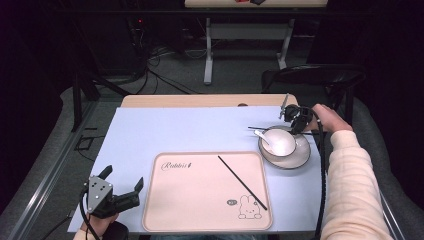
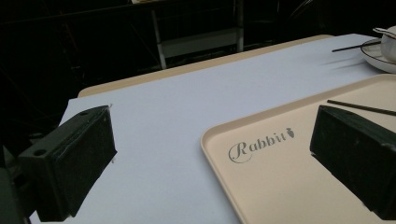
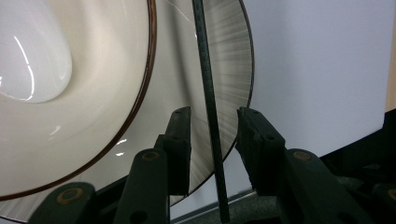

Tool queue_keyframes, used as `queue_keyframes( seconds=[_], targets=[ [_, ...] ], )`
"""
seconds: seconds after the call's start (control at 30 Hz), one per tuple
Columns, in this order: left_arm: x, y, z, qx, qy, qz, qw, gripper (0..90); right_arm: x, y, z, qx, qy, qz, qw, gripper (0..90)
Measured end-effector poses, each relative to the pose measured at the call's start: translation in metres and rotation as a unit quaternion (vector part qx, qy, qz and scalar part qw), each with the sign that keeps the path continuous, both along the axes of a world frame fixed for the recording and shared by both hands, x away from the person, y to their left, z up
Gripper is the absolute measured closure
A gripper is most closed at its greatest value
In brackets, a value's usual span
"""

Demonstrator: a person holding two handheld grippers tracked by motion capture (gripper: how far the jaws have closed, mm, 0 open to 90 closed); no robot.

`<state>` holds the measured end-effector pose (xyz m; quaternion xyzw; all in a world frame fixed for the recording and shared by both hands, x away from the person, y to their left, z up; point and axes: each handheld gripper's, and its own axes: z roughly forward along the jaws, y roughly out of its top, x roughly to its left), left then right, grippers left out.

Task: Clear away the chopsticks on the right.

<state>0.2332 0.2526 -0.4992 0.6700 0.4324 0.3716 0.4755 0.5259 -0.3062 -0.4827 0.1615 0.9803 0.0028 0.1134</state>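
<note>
My bench [image 1: 150, 130] is evenly bright, blackness beyond it. Glare streaks the white bowl [image 3: 32, 60] beside my right tool [image 3: 212, 135]; its nearest parts look soft.

In the high view, the right gripper [image 1: 298, 120] is covering the far end of the chopstick [image 1: 260, 128] behind the bowl [image 1: 279, 141]. In the right gripper view, the picture's edges are cutting off the bowl, the plate [image 3: 229, 88] and the chopstick's upper end. In the left gripper view, the right edge is cropping the tray [image 2: 280, 186].
</note>
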Motion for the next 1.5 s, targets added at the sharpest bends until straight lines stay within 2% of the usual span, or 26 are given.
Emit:
queue_keyframes(
  seconds=[0.1, 0.2, 0.3, 0.33, 0.37, 0.53, 0.57, 0.83, 0.87, 0.93, 1.1, 1.23, 1.27, 1.33, 1.5],
  targets=[
    [0.000, 0.000, 0.000, 0.000, 0.000, 0.000, 1.0000, 0.0, 0.001, 0.000, -0.005, -0.002, -0.001, -0.001, 1.0000, 64.7],
    [0.000, 0.000, 0.000, 0.000, 0.000, 0.000, 1.0000, 0.0, 0.003, -0.001, -0.012, -0.011, 0.002, -0.004, 0.9999, 68.4],
    [0.000, 0.000, 0.000, -0.001, 0.000, 0.001, 1.0000, 0.0, 0.004, -0.003, -0.016, -0.007, 0.006, -0.012, 0.9999, 78.2],
    [0.000, 0.000, 0.000, -0.002, 0.000, 0.001, 1.0000, 0.0, 0.003, -0.003, -0.017, -0.002, 0.006, -0.023, 0.9997, 81.6],
    [0.000, 0.000, 0.000, -0.002, 0.000, 0.002, 1.0000, 0.0, 0.004, -0.005, -0.017, 0.005, 0.006, -0.016, 0.9998, 83.7],
    [0.000, 0.000, 0.000, 0.000, 0.000, 0.001, 1.0000, 0.0, 0.002, -0.006, -0.014, 0.019, 0.002, -0.030, 0.9994, 85.3],
    [0.000, 0.000, 0.000, 0.000, 0.000, 0.001, 1.0000, 0.0, 0.001, -0.007, -0.008, 0.024, -0.007, -0.036, 0.9990, 85.3],
    [0.000, 0.000, 0.000, 0.000, 0.000, 0.001, 1.0000, 0.0, 0.000, -0.006, -0.004, 0.019, -0.007, -0.043, 0.9989, 85.3],
    [0.000, 0.000, 0.000, -0.001, 0.000, 0.001, 1.0000, 0.0, -0.011, -0.004, 0.026, 0.047, -0.042, -0.083, 0.9946, 85.2],
    [0.000, 0.000, 0.000, -0.002, -0.001, 0.002, 1.0000, 0.0, -0.019, -0.001, 0.040, 0.049, -0.053, -0.109, 0.9914, 85.2],
    [0.000, 0.000, 0.000, -0.001, 0.000, 0.001, 1.0000, 0.0, -0.032, 0.005, 0.055, 0.063, -0.063, -0.144, 0.9856, 85.2],
    [0.000, 0.000, 0.000, 0.000, 0.000, 0.000, 1.0000, 0.0, -0.046, 0.014, 0.067, 0.071, -0.066, -0.179, 0.9791, 85.2],
    [0.000, -0.001, 0.000, 0.001, 0.000, 0.000, 1.0000, 0.0, -0.049, 0.015, 0.070, 0.066, -0.071, -0.178, 0.9792, 85.2],
    [0.000, -0.001, 0.000, 0.000, 0.000, 0.000, 1.0000, 0.0, -0.056, 0.019, 0.075, 0.080, -0.074, -0.191, 0.9757, 85.3],
    [0.000, -0.001, 0.000, -0.001, 0.000, 0.000, 1.0000, 0.0, -0.067, 0.025, 0.084, 0.077, -0.087, -0.216, 0.9695, 85.3]
  ],
)
